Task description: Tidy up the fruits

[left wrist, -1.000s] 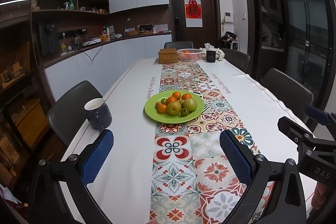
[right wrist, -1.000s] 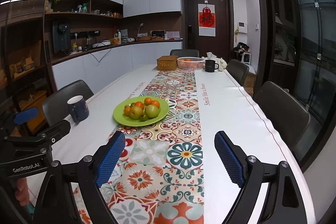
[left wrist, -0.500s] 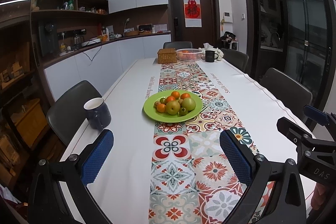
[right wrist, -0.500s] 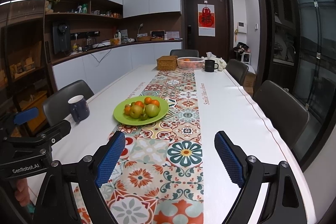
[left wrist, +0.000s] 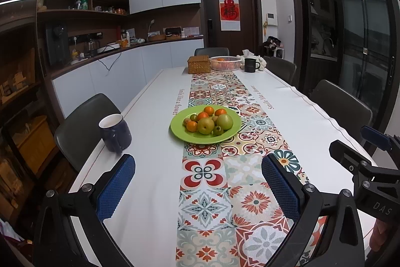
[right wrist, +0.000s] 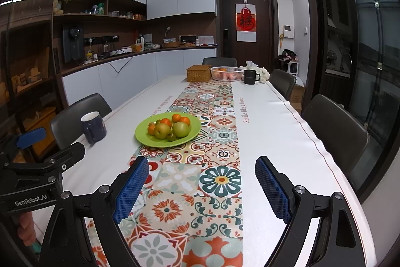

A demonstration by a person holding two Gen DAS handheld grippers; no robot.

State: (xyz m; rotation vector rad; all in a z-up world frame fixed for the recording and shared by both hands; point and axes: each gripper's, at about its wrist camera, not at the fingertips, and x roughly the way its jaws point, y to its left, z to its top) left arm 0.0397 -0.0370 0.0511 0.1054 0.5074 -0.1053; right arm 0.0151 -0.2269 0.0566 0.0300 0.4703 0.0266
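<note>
A green plate sits mid-table on the patterned runner, heaped with several fruits: two green pears and small oranges. My left gripper hovers open over the near end of the table, well short of the plate, nothing between its blue pads. My right gripper is likewise open and empty, with the plate ahead to its left. At the far end stand a white wire basket holding an orange and a woven box.
A dark blue mug stands near the table's left edge. A black mug and tissues are at the far end. Dark chairs line both sides. Each gripper shows in the other's view.
</note>
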